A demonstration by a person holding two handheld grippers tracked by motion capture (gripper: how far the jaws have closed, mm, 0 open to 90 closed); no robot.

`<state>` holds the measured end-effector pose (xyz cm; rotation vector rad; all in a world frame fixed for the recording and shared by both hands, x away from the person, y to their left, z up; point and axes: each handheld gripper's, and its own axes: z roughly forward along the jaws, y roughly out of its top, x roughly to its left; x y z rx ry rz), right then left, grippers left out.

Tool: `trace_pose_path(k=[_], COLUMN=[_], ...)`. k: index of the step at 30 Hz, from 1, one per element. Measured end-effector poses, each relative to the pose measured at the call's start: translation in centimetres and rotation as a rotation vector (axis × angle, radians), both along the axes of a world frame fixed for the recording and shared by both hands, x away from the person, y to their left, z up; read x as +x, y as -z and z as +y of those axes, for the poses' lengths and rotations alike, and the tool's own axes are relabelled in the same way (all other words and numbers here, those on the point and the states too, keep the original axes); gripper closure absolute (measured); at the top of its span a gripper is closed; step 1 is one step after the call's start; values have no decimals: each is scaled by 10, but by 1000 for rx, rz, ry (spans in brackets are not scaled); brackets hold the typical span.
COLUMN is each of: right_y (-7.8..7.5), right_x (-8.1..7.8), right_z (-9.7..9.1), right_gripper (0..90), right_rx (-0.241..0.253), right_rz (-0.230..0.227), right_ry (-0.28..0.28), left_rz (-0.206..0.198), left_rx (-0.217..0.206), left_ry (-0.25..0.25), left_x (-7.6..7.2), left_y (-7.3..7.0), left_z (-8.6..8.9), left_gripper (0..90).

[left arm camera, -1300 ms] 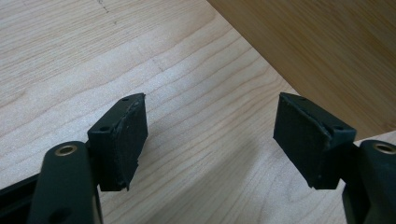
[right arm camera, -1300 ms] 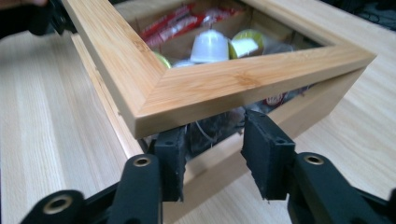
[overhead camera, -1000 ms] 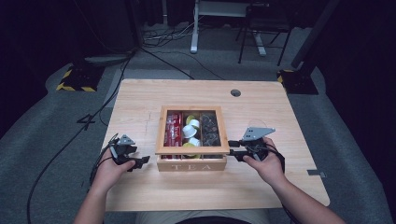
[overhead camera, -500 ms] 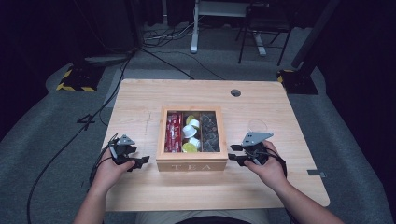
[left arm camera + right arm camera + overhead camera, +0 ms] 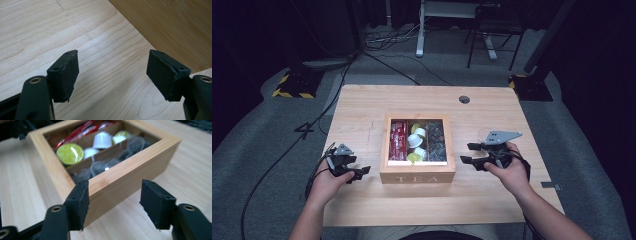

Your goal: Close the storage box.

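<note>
A wooden tea box [image 5: 417,177] stands at the middle of the table [image 5: 362,105], its windowed lid down. Through the pane I see red packets [image 5: 398,140], white and yellow-green capsules [image 5: 415,140] and dark tea bags [image 5: 435,141]. My left gripper [image 5: 359,172] lies low just left of the box, open, with only bare wood between its jaws [image 5: 112,53]. My right gripper [image 5: 467,153] sits a little right of the box. Its jaws have just been opening and hold nothing; the box's side wall [image 5: 130,177] lies beyond them [image 5: 115,183].
A round cable hole [image 5: 464,99] sits near the table's far edge. Cables [image 5: 382,45] trail over the grey floor behind the table. A white desk leg [image 5: 419,30] and a chair [image 5: 492,30] stand farther back.
My right gripper has drawn back from the box's right side, slightly to the right and up, and its jaws have spread wider. The left hand and gripper stay where they were.
</note>
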<state>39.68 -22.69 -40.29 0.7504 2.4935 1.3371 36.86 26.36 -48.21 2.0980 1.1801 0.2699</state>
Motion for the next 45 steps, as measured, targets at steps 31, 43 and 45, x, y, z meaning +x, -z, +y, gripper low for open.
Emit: trace_pose_path(k=[31, 43, 45], right_y=[15, 56, 62], right_x=[45, 47, 45], right_z=[-156, -181, -182], right_gripper=[187, 189, 189], right_rx=[-59, -102, -102], right_rz=[53, 75, 86], right_ry=[369, 440, 444], left_rz=[15, 7, 5], left_rx=[16, 0, 1], left_ry=[-45, -58, -58], left_x=[4, 7, 8], left_y=[4, 11, 11], left_z=[17, 20, 19], left_gripper=[190, 192, 192])
